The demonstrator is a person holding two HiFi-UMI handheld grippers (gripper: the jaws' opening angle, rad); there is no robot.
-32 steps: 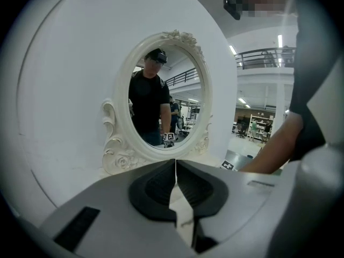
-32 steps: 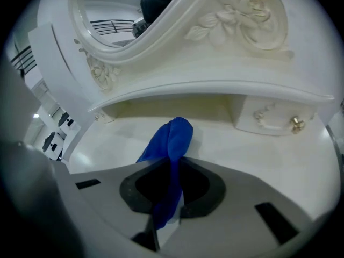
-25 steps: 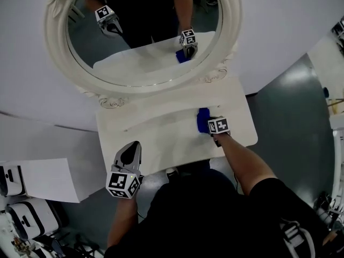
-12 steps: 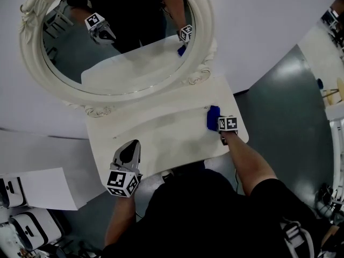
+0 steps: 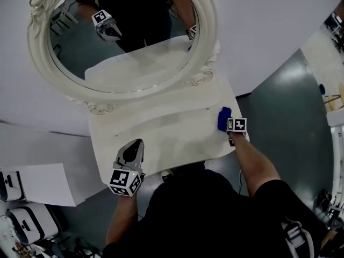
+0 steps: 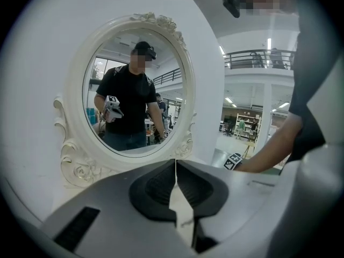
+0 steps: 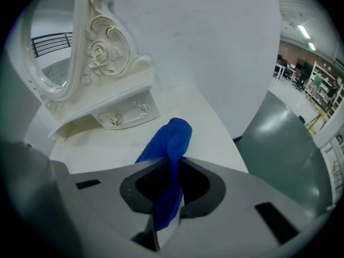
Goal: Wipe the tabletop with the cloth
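A blue cloth, bunched and clamped in the right gripper's jaws, sits on the white tabletop at the edge right of the oval mirror, so a stroke away from the mirror could drag it off, while the left gripper, jaws closed on nothing, hovers in front of the mirror.

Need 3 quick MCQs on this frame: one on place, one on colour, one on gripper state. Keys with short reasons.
1. At which part of the tabletop is the cloth?
A) right edge B) left edge C) middle
2. Cloth colour?
A) red B) blue C) white
3. The left gripper is:
A) shut on the cloth B) wide open C) shut, empty

1 A: the head view shows it by the right rim.
2 B: it is plainly blue in both views.
3 C: its jaws meet with nothing between, while the right gripper clamps the cloth.
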